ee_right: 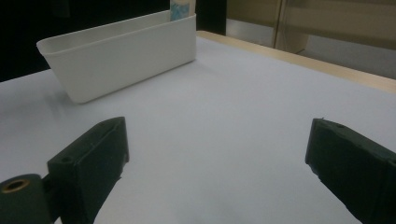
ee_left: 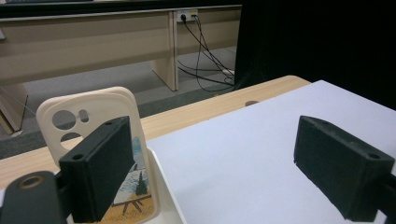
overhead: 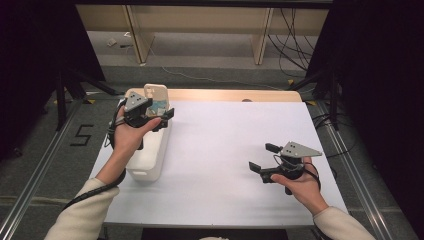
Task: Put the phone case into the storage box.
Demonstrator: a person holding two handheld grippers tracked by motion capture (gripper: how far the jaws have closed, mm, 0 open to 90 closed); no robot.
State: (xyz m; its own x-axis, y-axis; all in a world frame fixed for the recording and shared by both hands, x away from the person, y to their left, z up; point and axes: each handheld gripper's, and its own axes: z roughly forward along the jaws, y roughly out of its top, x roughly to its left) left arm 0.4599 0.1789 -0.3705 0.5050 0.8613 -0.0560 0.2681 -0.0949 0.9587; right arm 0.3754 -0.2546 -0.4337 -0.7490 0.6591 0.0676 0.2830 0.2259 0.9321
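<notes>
A cream phone case [overhead: 156,92] with camera cut-outs stands upright at the far end of a long white bin [overhead: 150,160] on the table's left side. A card with a painted picture [ee_left: 135,186] leans in front of the case. My left gripper [overhead: 165,119] hovers over the bin's far end, open. In the left gripper view one of its pads [ee_left: 100,168] sits just in front of the phone case [ee_left: 93,112] without pressing on it. My right gripper [overhead: 263,157] is held over the white sheet at the right, open, with nothing between its pads [ee_right: 93,158].
A white sheet [overhead: 225,140] covers the wooden table [overhead: 225,95], whose far edge shows bare. The bin [ee_right: 116,60] lies beyond my right gripper's jaws. Cables [overhead: 290,40] trail on the floor behind, by desk legs [overhead: 262,35]. Dark curtains stand on both sides.
</notes>
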